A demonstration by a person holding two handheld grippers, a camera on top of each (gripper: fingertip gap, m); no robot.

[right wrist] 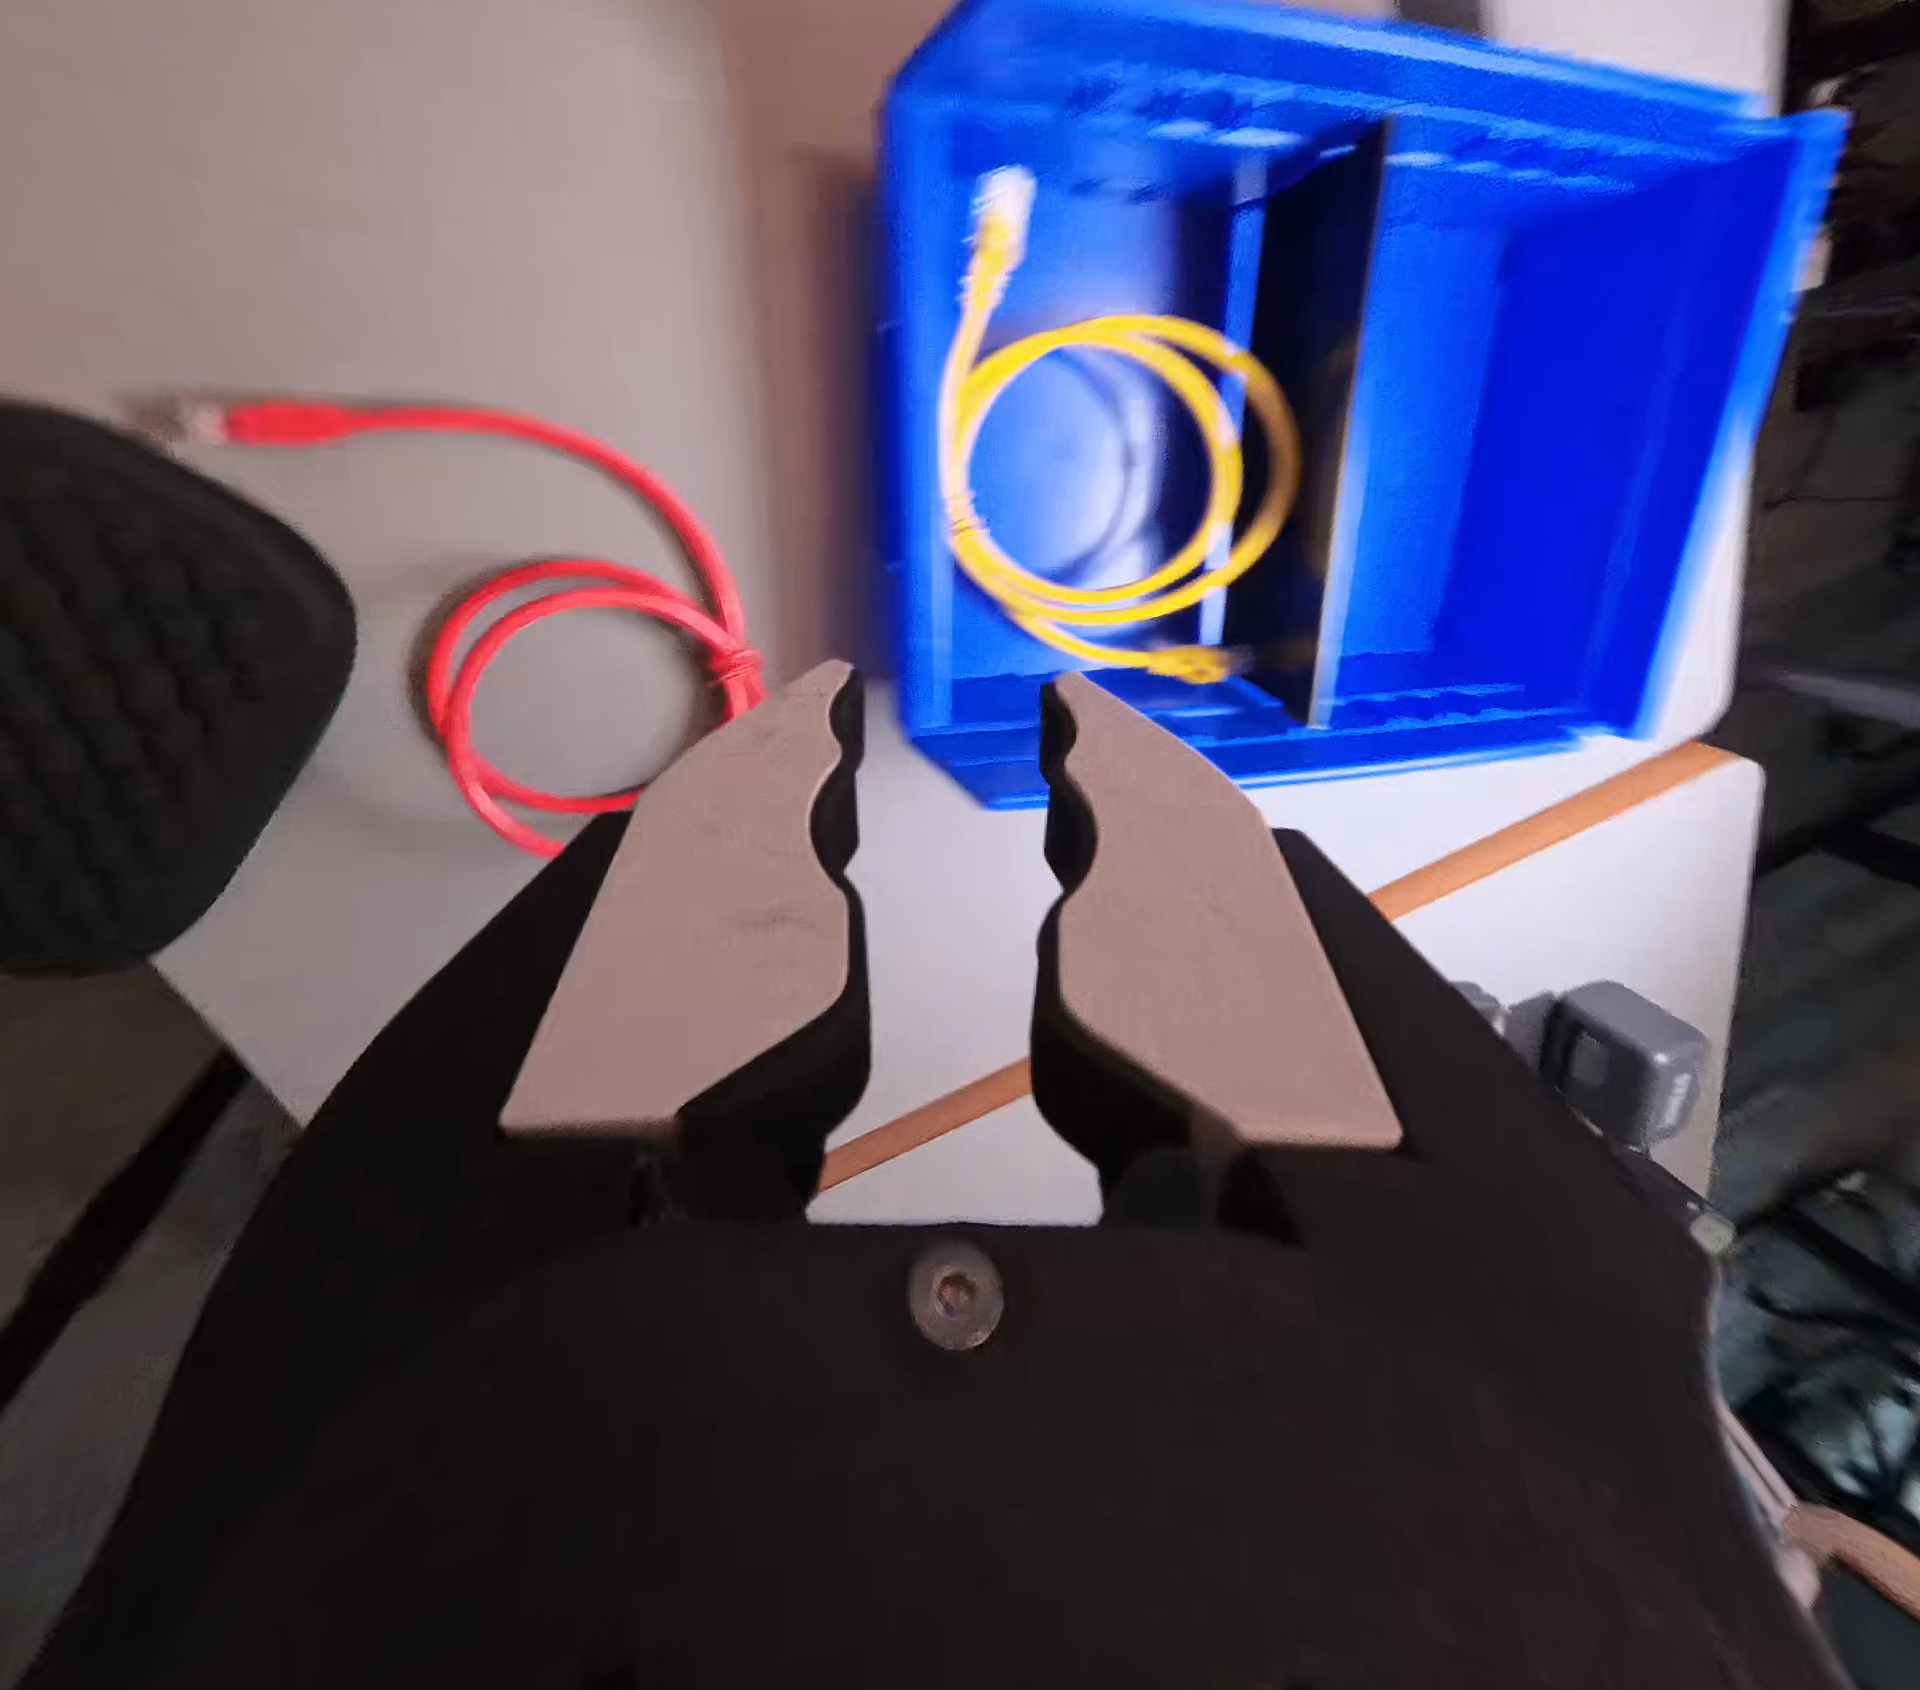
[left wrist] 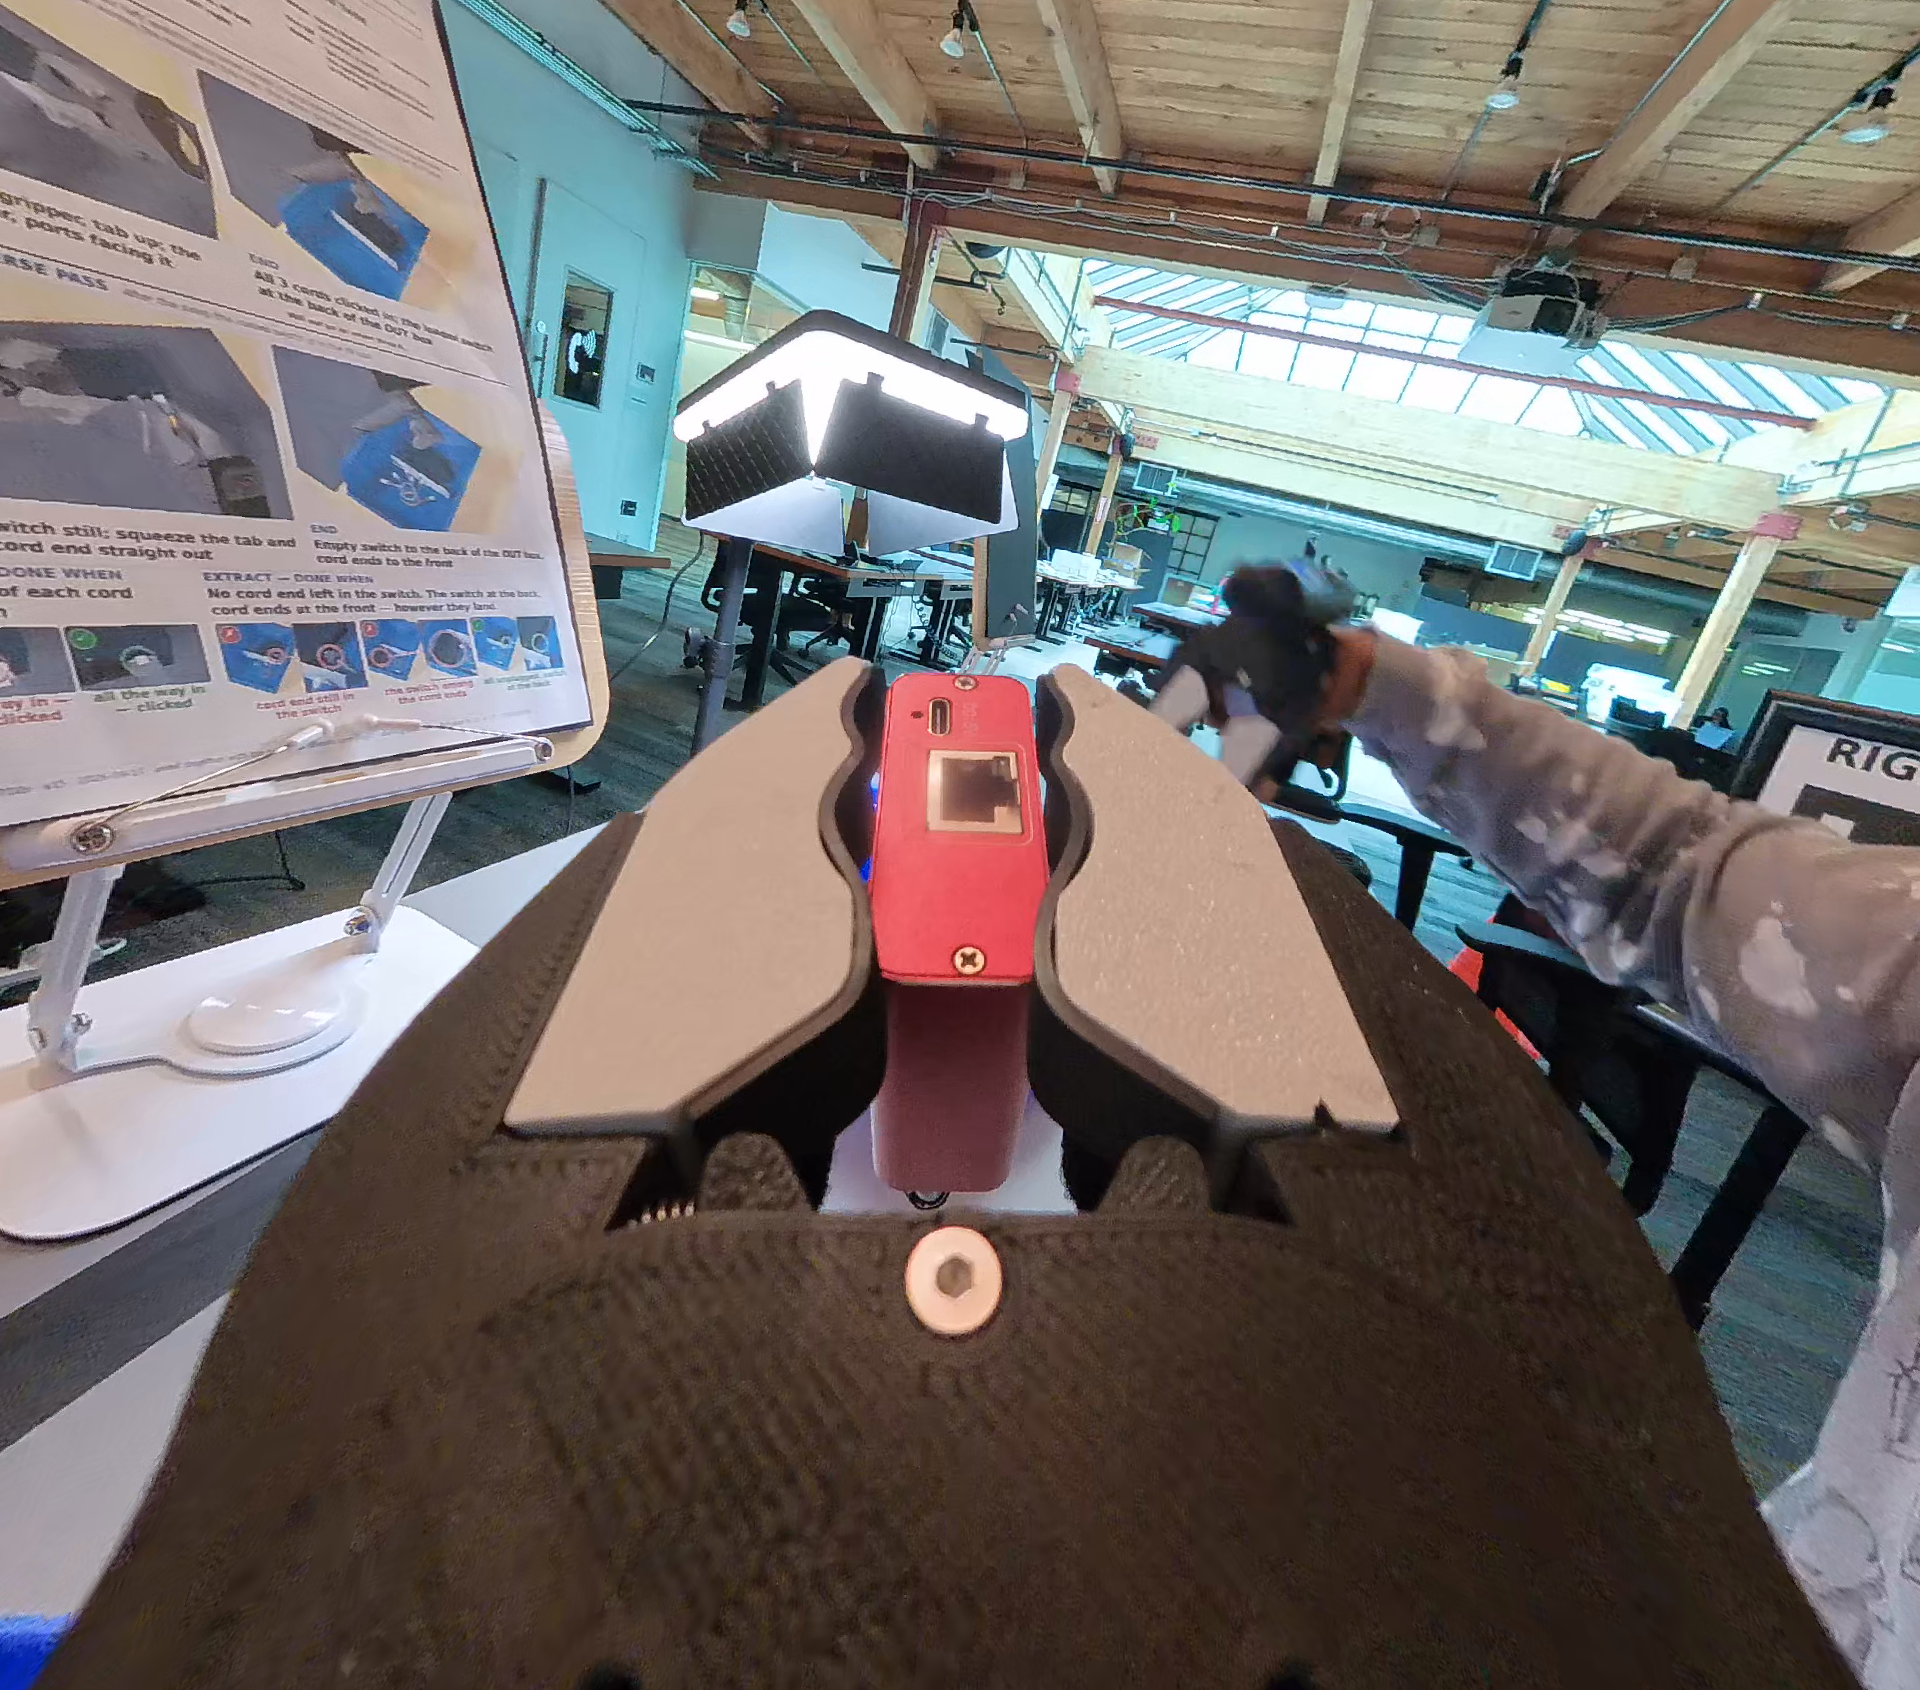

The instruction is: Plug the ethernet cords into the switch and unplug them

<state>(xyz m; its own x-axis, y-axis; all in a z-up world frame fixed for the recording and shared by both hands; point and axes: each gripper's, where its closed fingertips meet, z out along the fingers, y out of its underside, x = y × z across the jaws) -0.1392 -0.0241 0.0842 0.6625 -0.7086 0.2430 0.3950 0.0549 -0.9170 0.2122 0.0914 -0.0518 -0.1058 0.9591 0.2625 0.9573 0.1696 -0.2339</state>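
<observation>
Left wrist: my left gripper [left wrist: 956, 695] is clamped on the red switch [left wrist: 954, 851], which sits between the fingers with one port facing the camera. Instruction sheet on a stand [left wrist: 249, 352] at 10 o'clock; a sleeved arm [left wrist: 1621, 840] at 3 o'clock.

Right wrist, blurred: my right gripper [right wrist: 951, 705] is parted, holding nothing, above the table [right wrist: 416, 134]. Red cord [right wrist: 582, 601] coiled on the table at 9 o'clock. Yellow cord [right wrist: 1112, 477] coiled in the left compartment of the blue bin [right wrist: 1558, 414], 1 o'clock.
</observation>
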